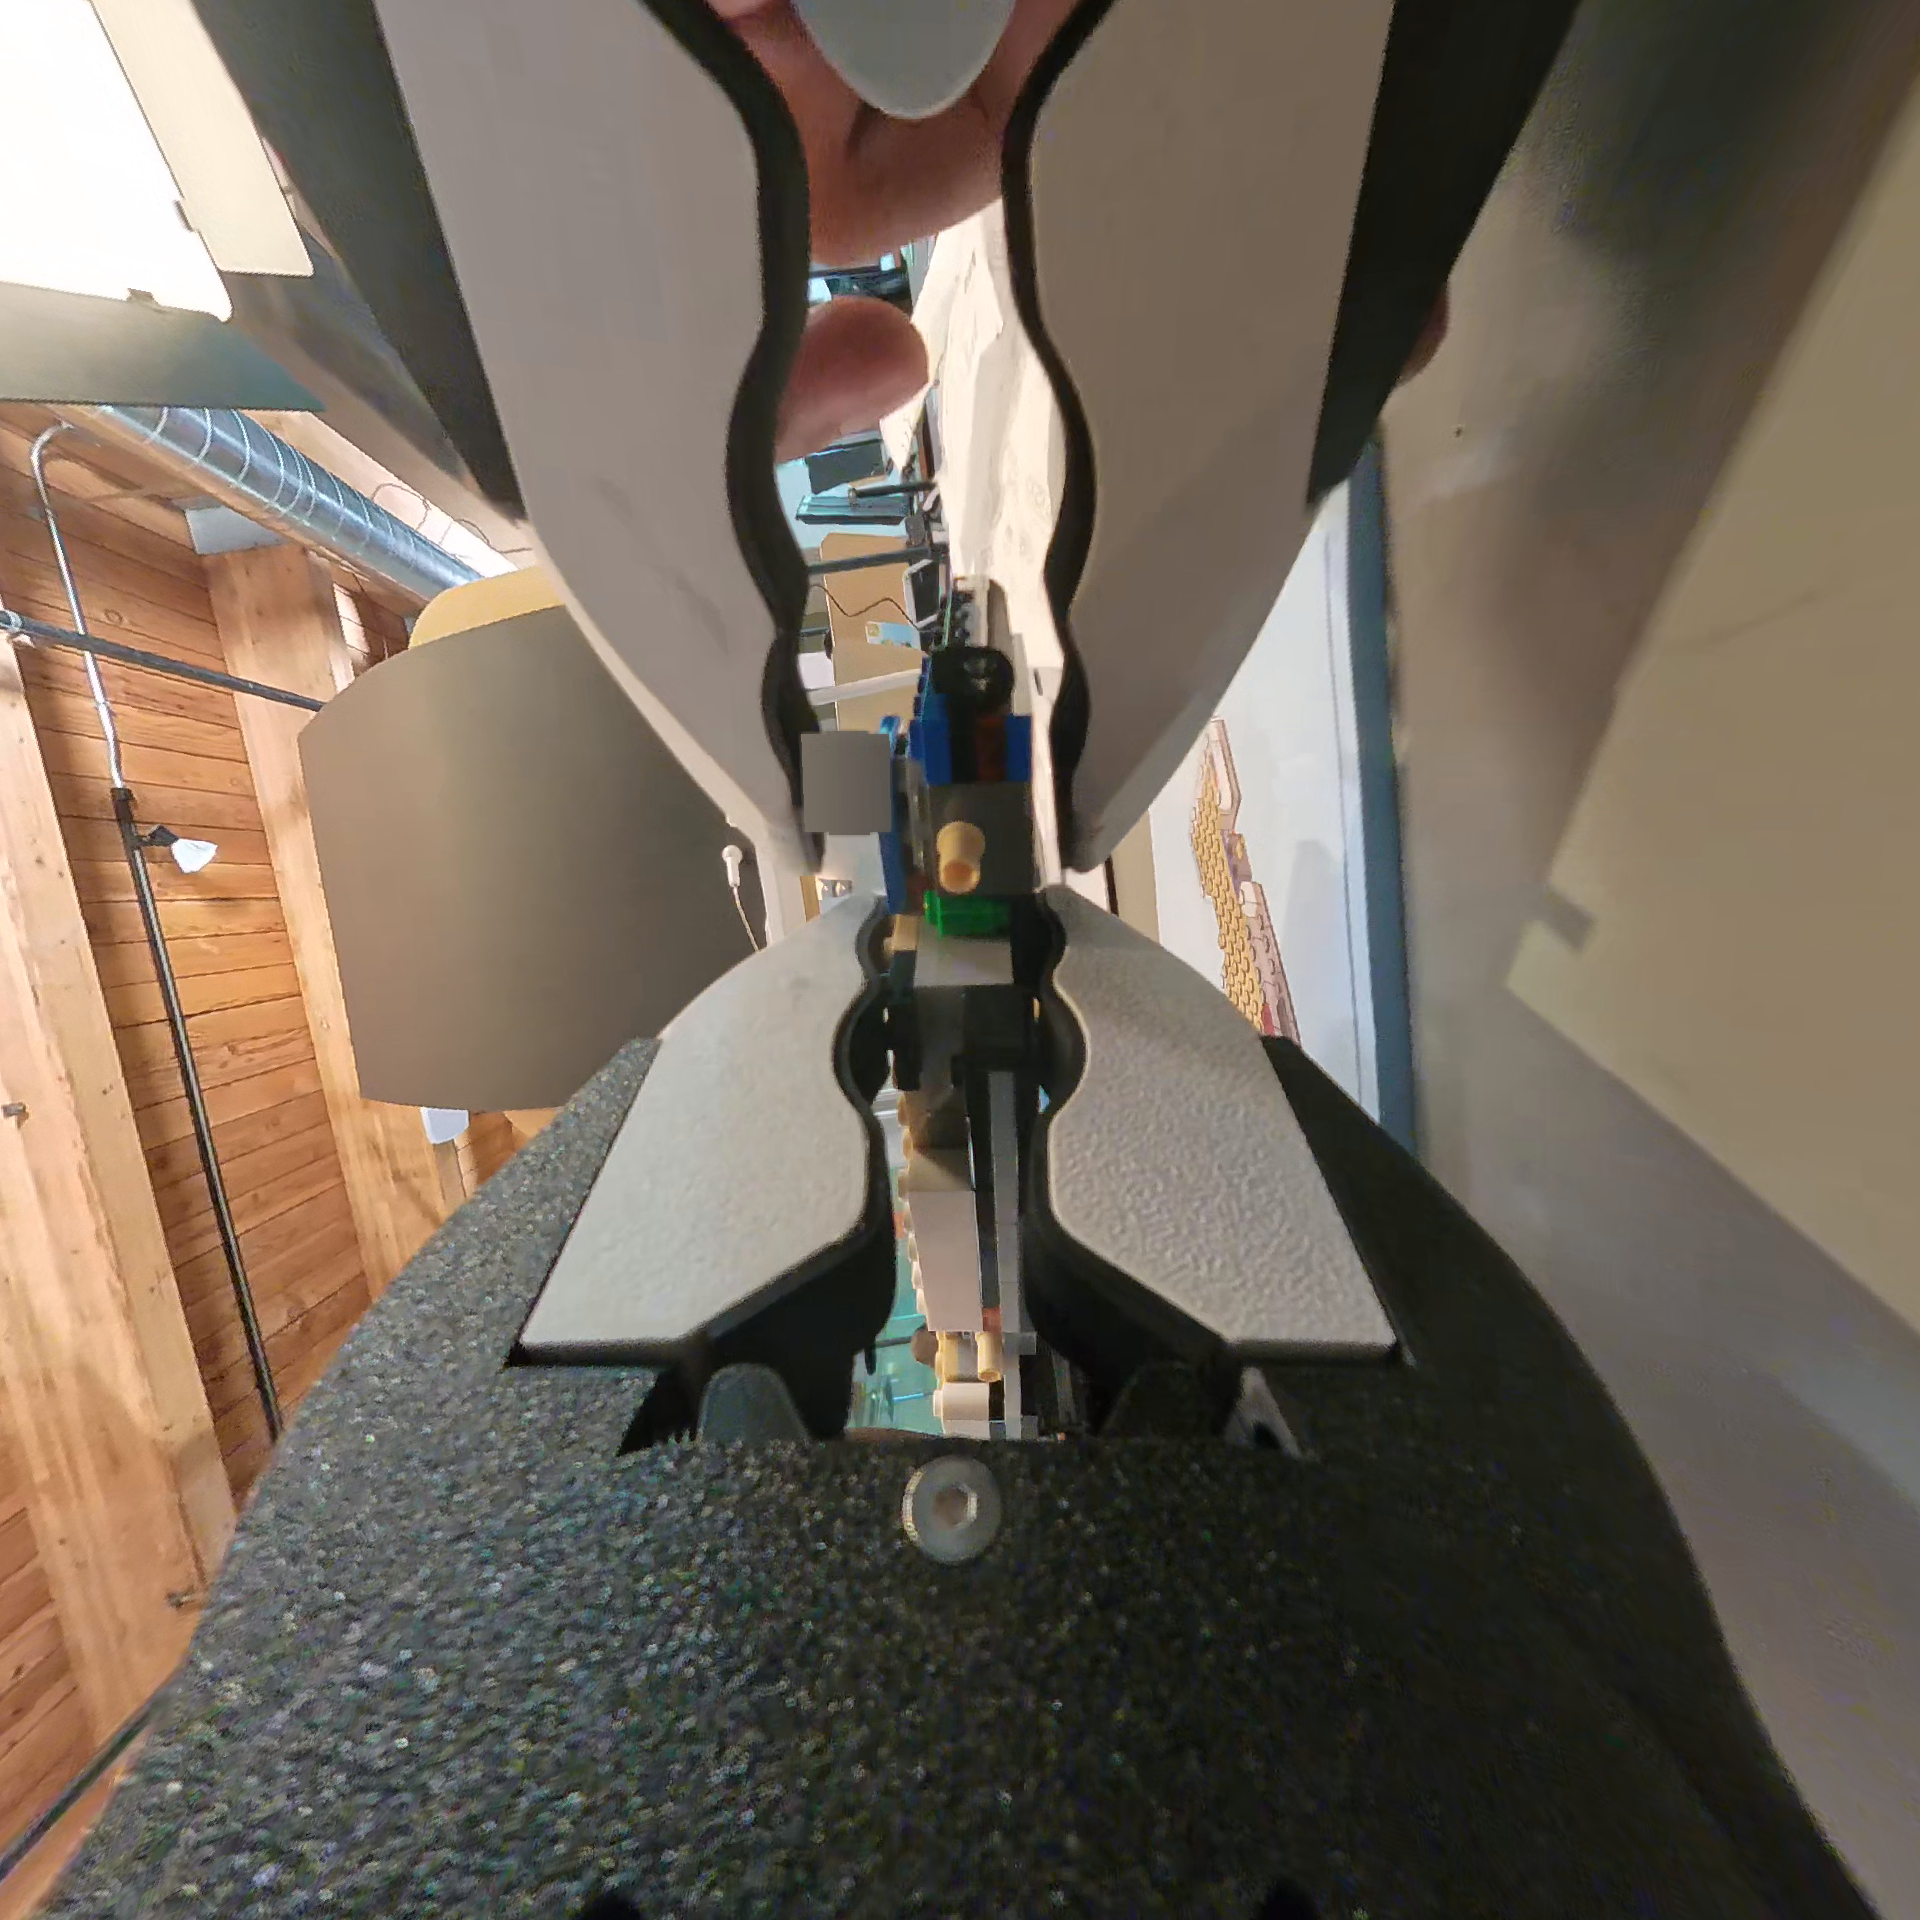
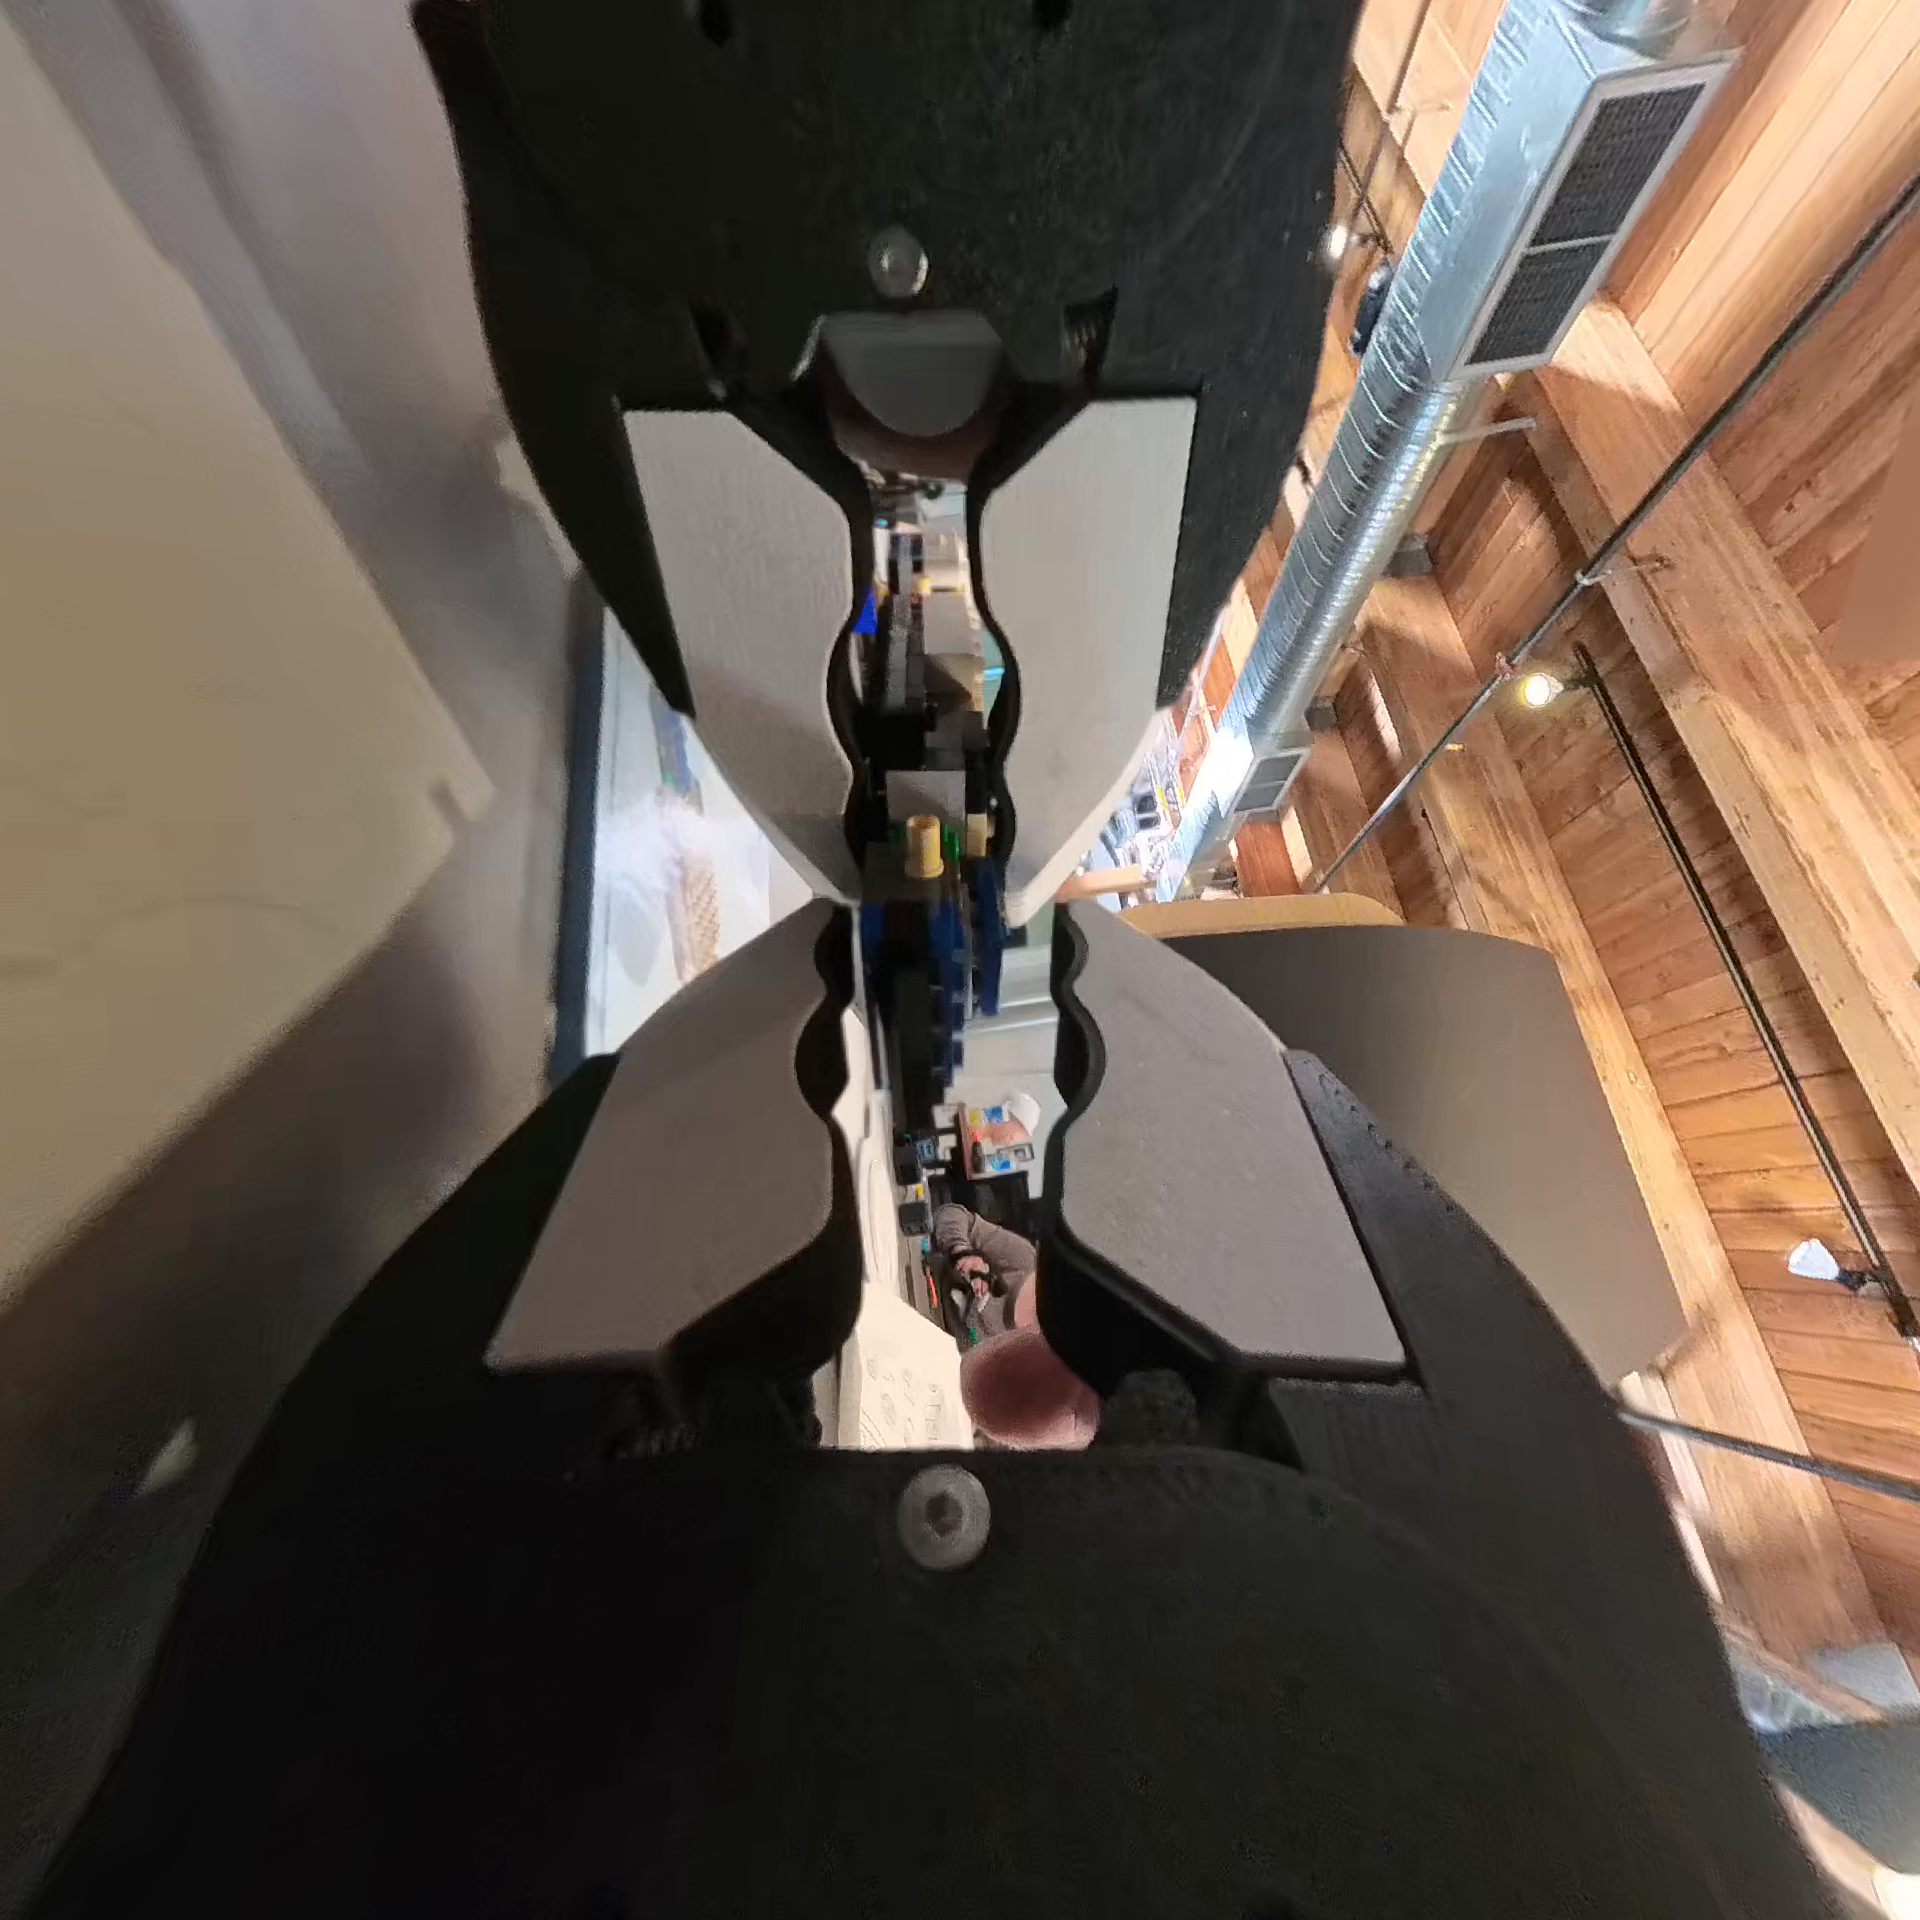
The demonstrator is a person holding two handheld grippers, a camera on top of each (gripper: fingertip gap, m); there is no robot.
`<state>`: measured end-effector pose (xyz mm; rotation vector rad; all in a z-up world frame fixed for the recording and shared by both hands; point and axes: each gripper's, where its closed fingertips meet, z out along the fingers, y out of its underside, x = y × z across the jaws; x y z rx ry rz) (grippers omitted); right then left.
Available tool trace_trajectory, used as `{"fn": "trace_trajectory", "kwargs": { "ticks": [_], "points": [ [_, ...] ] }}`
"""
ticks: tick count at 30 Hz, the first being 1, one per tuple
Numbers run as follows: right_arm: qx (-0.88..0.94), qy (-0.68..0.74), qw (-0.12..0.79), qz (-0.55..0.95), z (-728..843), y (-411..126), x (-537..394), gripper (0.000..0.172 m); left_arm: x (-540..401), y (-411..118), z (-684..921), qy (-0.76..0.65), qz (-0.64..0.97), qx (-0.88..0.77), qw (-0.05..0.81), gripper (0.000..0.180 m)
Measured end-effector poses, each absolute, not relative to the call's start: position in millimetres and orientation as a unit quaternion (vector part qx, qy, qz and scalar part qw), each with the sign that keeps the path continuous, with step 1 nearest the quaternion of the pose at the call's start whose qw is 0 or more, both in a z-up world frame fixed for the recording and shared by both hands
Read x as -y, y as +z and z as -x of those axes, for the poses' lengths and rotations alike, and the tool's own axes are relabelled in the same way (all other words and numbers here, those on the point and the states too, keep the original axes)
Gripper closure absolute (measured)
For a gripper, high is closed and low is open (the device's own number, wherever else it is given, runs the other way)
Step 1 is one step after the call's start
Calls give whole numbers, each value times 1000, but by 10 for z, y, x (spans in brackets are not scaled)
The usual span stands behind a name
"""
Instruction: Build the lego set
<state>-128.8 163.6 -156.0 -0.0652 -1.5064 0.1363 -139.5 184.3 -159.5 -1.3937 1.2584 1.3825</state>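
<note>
left wrist view: the left gripper (image 1: pixel 961 935) clamps the grey end of a toy-brick model (image 1: pixel 961 1039); the right gripper (image 1: pixel 935 790) faces it beyond a tan peg (image 1: pixel 958 854).

right wrist view: the right gripper (image 2: pixel 940 935) brackets the model's blue end (image 2: pixel 945 966), its right pad apart.

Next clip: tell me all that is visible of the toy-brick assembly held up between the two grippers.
The toy-brick assembly is a long, narrow build of plastic bricks: grey and black along its length, blue at the far end, a green brick and a tan peg sticking out of a dark grey block. It is held in the air. The left gripper clamps its grey section on both sides. The right gripper straddles the blue end; a gap shows on one side.
</note>
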Motion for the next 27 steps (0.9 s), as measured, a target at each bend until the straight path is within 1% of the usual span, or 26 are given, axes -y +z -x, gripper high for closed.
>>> {"fn": "trace_trajectory", "kwargs": {
  "ticks": [7,14,18,23,27],
  "points": [
    [704,54,709,0,1212,-1619,-1606,134,-1806,-1617,1436,542,551,-497,395,156],
    [700,44,713,0,1237,-1619,-1649,133,-1816,-1649,1429,529,561,-496,399,156],
    [691,51,721,11,1235,-1564,-1676,121,-1824,-1597,1445,524,566,-489,408,156],
    [673,64,736,23,1167,-1443,-1737,119,-1790,-1337,1617,531,555,-483,422,156],
    [672,57,738,8,1068,-1477,-1659,120,-1803,-965,1744,542,527,-495,428,156]
  ]
}}
